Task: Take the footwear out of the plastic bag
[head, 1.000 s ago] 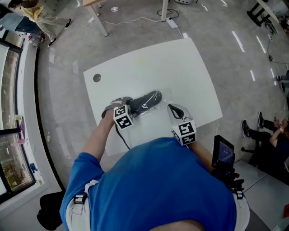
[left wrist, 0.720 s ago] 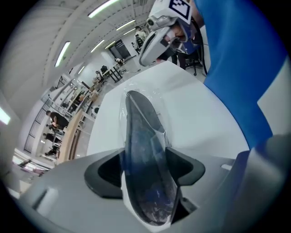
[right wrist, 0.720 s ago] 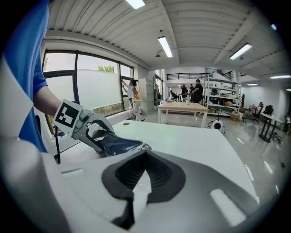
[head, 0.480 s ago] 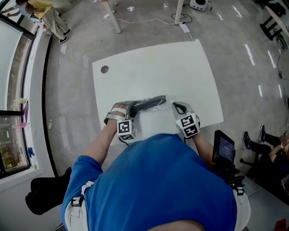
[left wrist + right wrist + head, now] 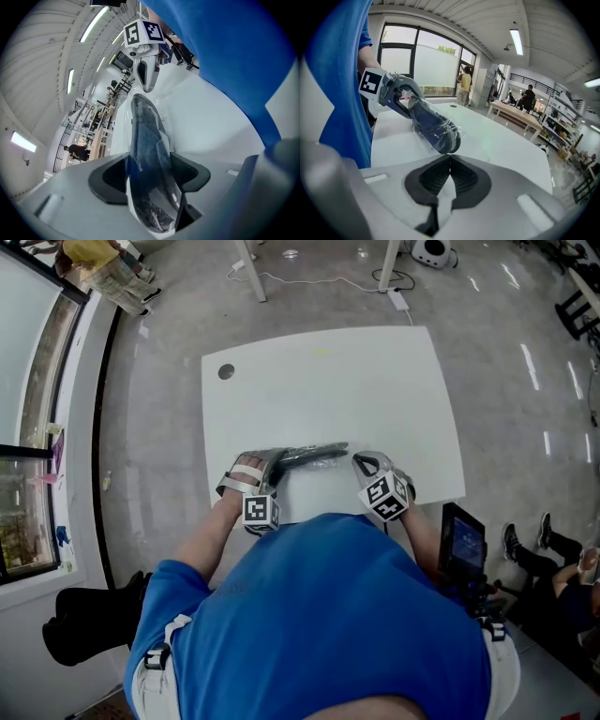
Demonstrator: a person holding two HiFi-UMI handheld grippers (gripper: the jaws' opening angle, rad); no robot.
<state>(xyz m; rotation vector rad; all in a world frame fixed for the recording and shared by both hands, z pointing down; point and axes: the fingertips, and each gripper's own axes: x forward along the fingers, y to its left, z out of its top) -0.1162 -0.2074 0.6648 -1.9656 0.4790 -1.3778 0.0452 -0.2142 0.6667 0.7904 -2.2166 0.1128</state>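
Shoe (image 5: 305, 455) now shows thin, on its edge, not flat as before, and both grippers have come nearer the person. The left gripper (image 5: 150, 173) squeezes one end through the crinkly, shiny plastic bag (image 5: 451, 127). The dark, rounded other end hangs just ahead of the clenched right gripper (image 5: 449, 164), above the smooth white desk (image 5: 375, 390).

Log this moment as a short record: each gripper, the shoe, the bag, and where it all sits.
left gripper: clamped on the dark shoe through the film
right gripper: jaws shut at the bag's toe end; pinch on film unclear
plastic bag: clear, wrapped around the shoe
place: between the grippers, over the near edge of the white table
task: shoe not yet out
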